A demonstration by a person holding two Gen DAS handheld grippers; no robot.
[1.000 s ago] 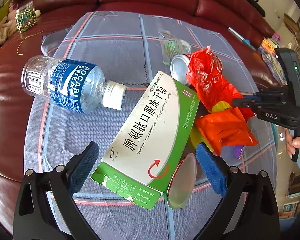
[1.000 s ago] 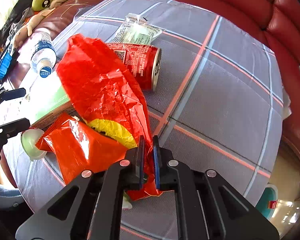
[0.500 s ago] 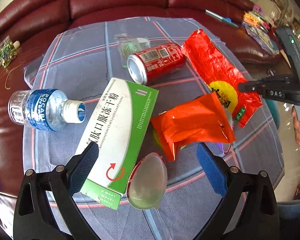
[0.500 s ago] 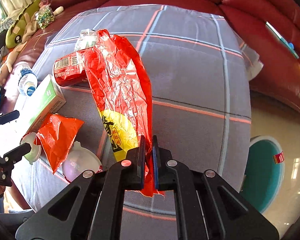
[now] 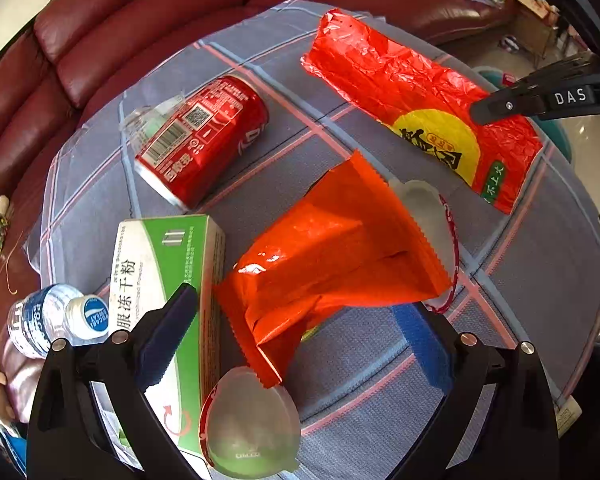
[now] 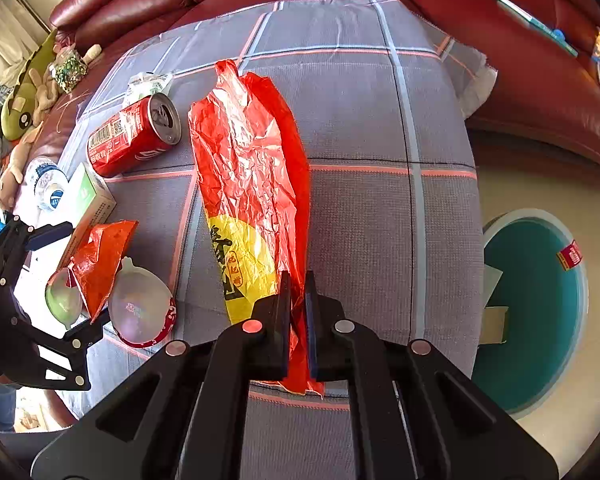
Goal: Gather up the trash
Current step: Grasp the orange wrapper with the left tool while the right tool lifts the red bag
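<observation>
The right gripper (image 6: 297, 300) pinches the red bag (image 6: 252, 168); the left gripper (image 5: 300, 320), spread wide, straddles the orange wrapper (image 5: 332, 252).

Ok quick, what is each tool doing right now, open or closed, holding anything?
Left tool: open, holding nothing, fingers either side of the orange wrapper.
Right tool: closed on the red plastic bag.

Bright daylight, glare on orange wrapper (image 5: 332, 252), sharp focus, strong fisheye bending, dark corner vignette.

Bare cloth (image 6: 364, 128) beyond red bag (image 6: 252, 168), can (image 6: 136, 140) crowding left
</observation>
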